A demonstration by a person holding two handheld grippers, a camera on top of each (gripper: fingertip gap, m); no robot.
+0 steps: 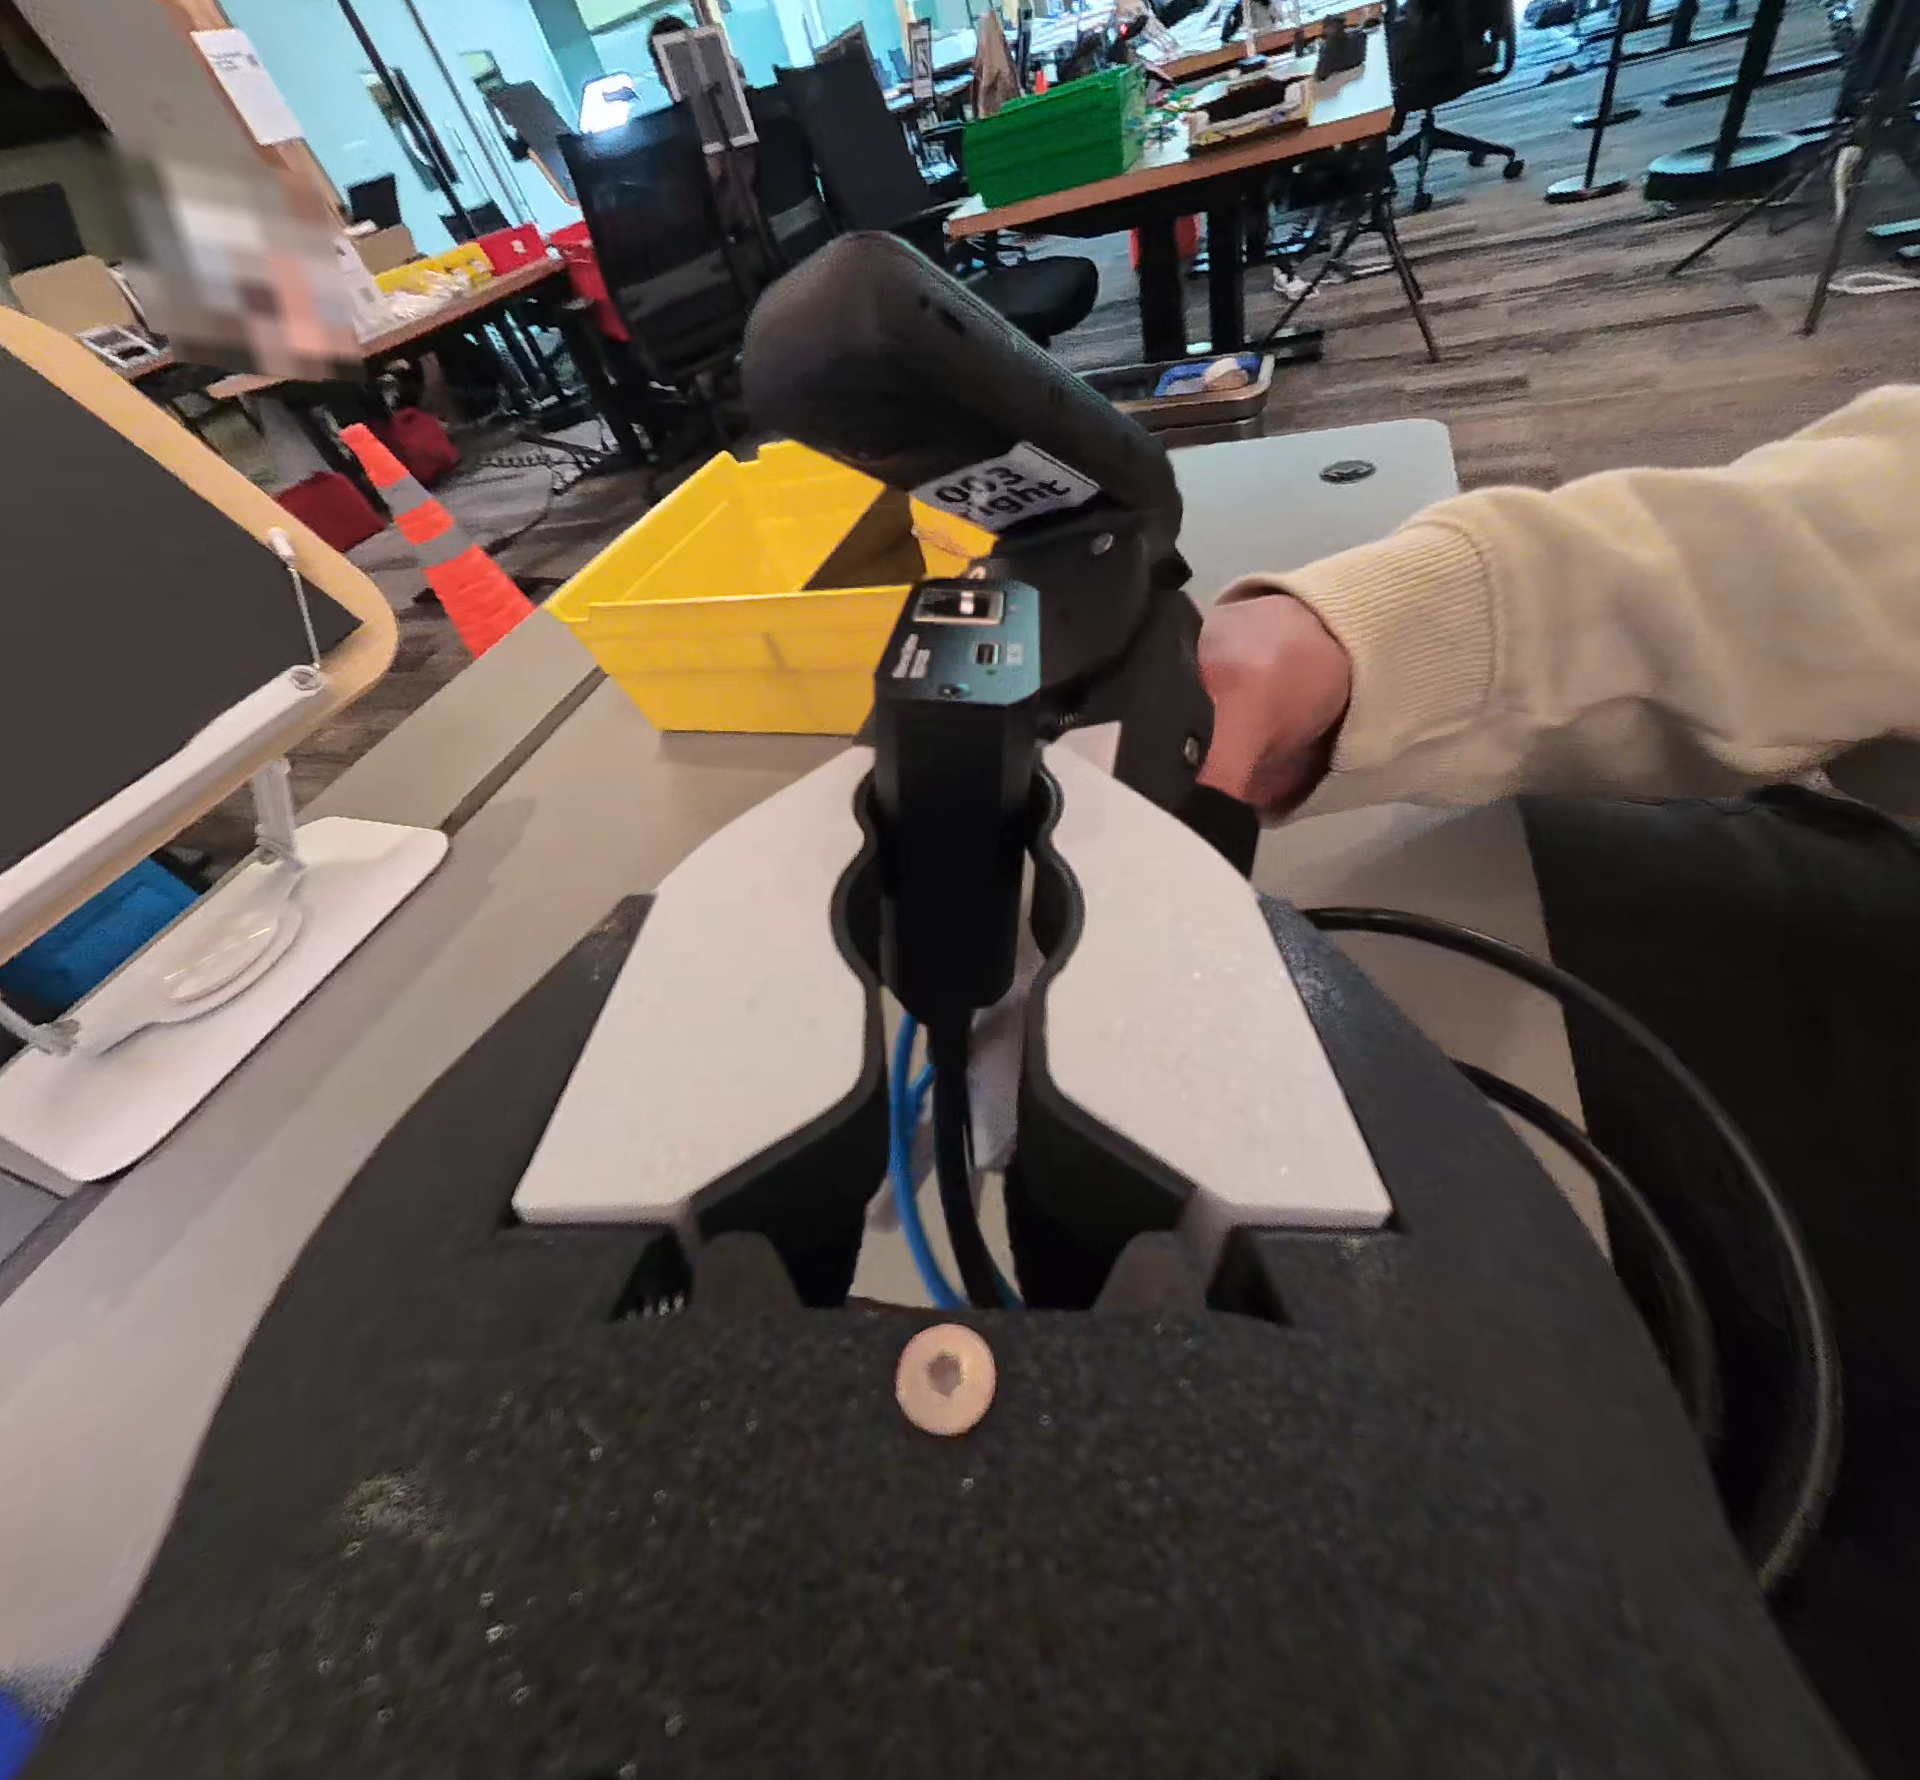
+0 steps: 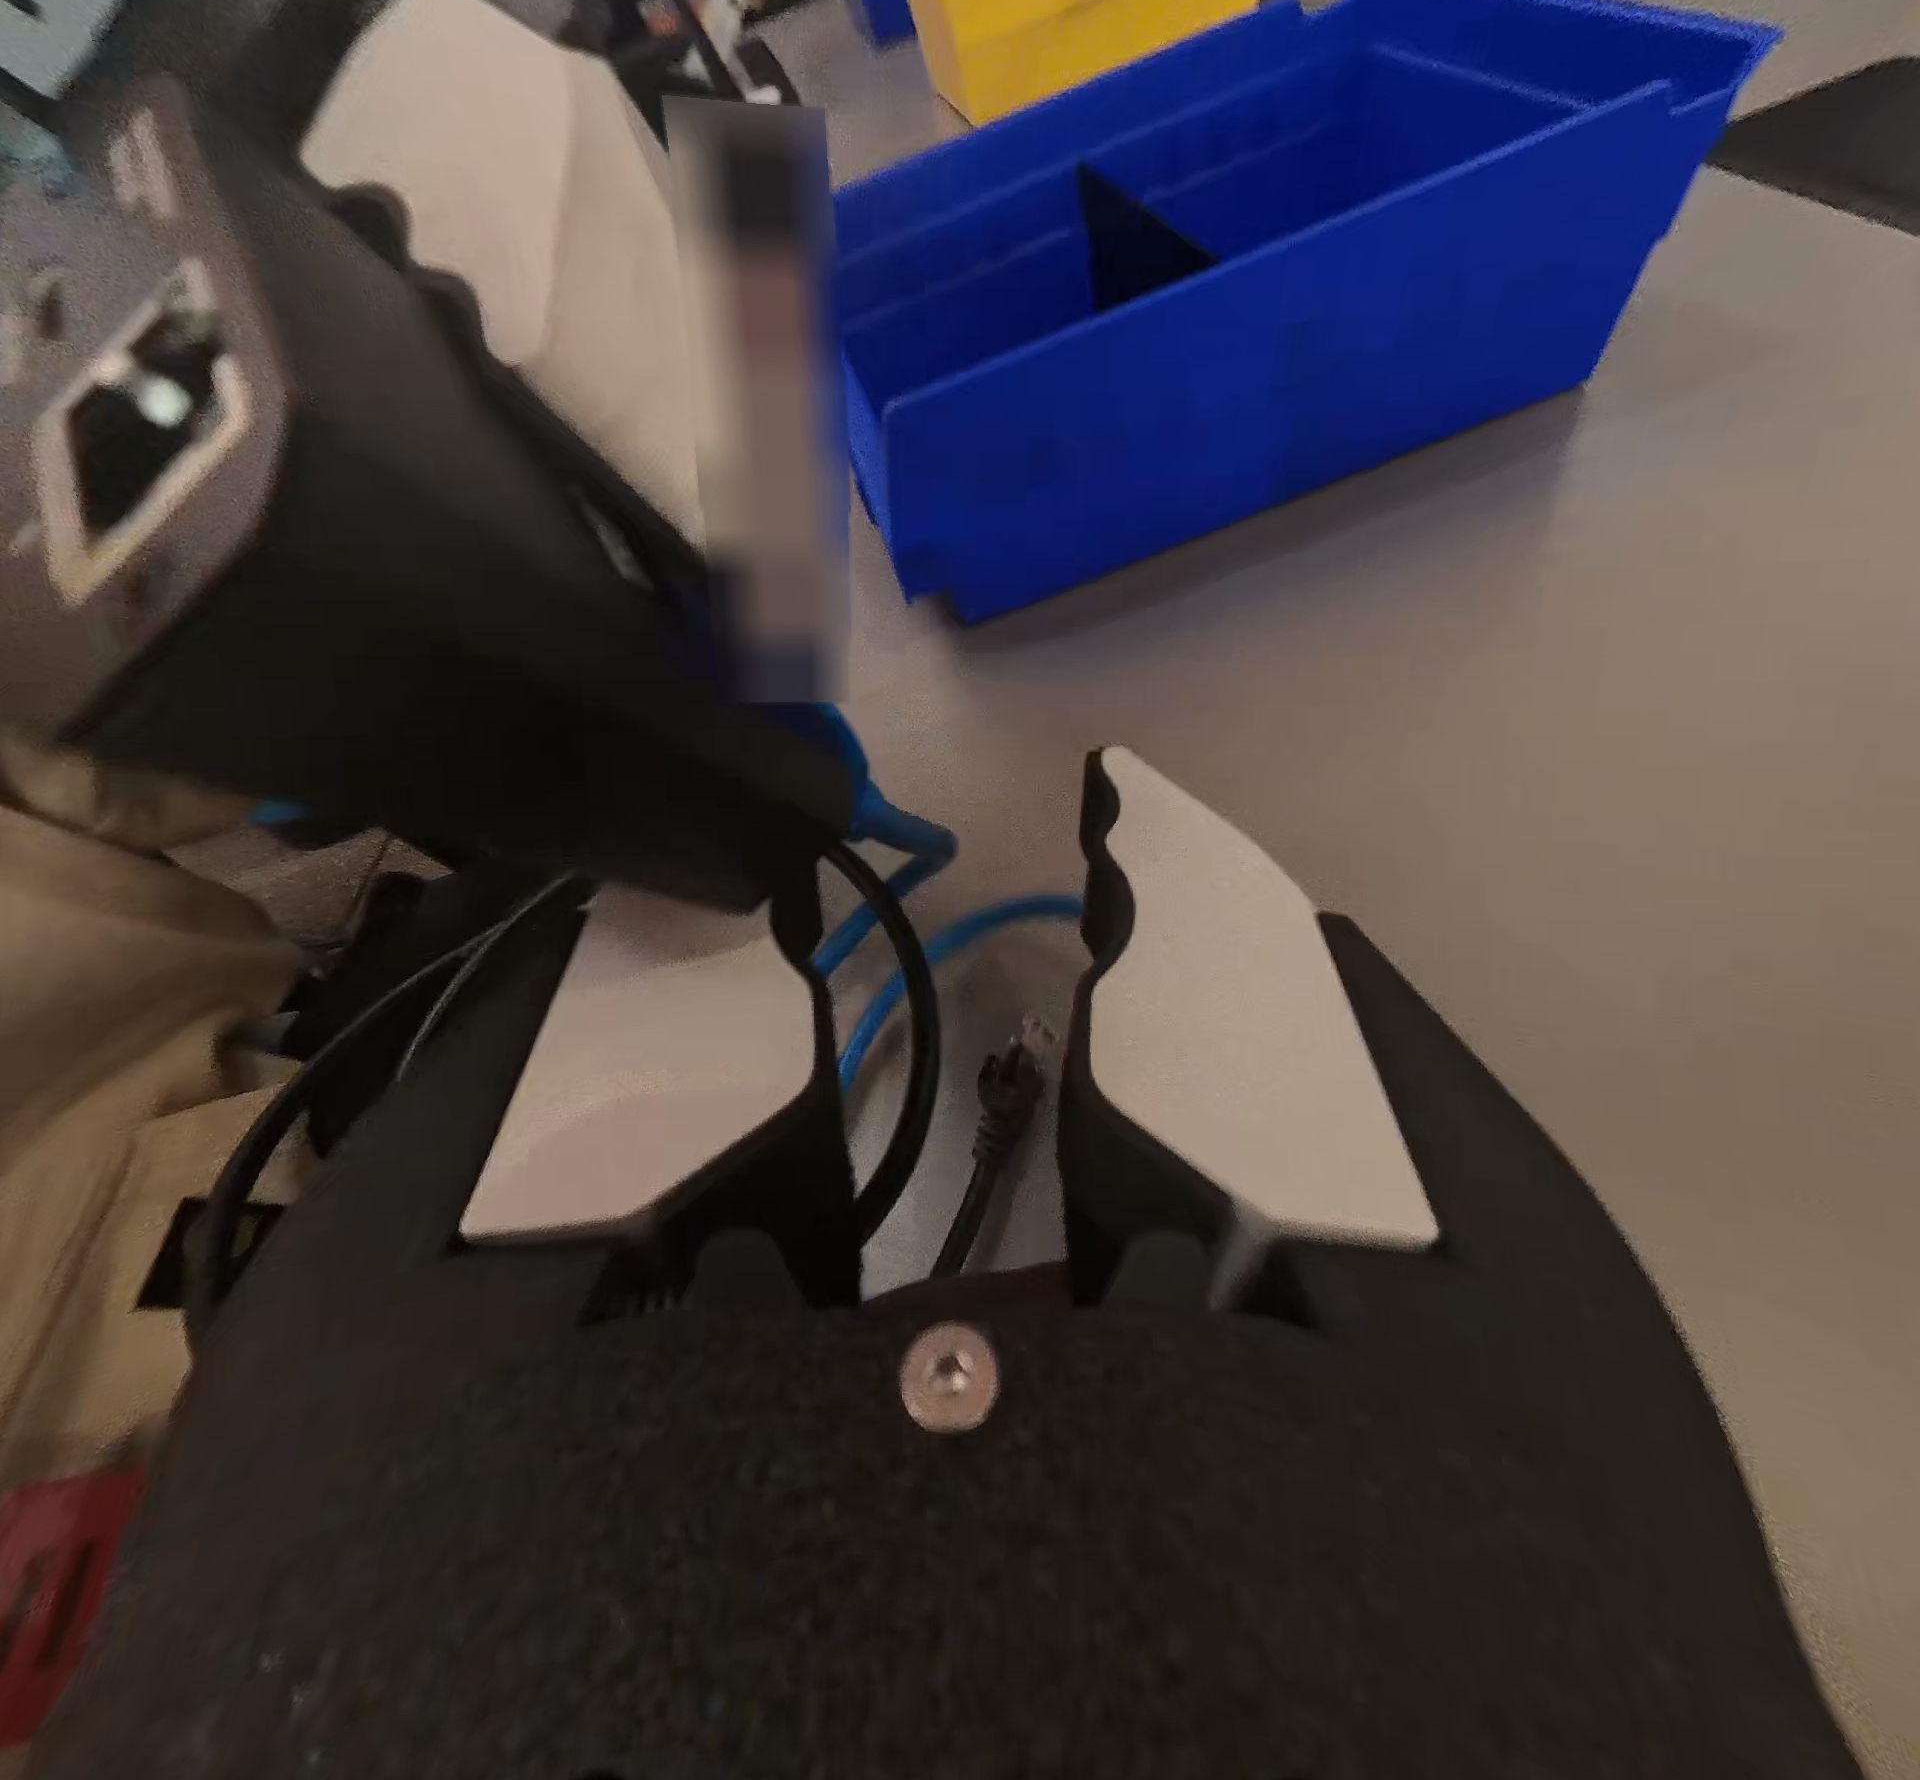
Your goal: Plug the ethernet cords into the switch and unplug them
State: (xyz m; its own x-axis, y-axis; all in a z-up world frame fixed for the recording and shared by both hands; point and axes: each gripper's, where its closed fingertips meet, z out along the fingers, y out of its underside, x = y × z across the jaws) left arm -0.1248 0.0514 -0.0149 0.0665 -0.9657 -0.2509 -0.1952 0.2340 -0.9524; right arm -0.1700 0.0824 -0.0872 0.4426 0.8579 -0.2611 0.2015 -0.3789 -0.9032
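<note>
While the left gripper (image 1: pixel 954 857) pinches the black switch (image 1: pixel 956 743) above the bench (image 2: pixel 1455 795), the right gripper (image 2: pixel 951 909) has its fingers spread over a loose black cord plug (image 2: pixel 1013 1070).

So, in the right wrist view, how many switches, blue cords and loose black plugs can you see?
switch: 1
blue cord: 1
loose black plug: 1
Total: 3
</note>
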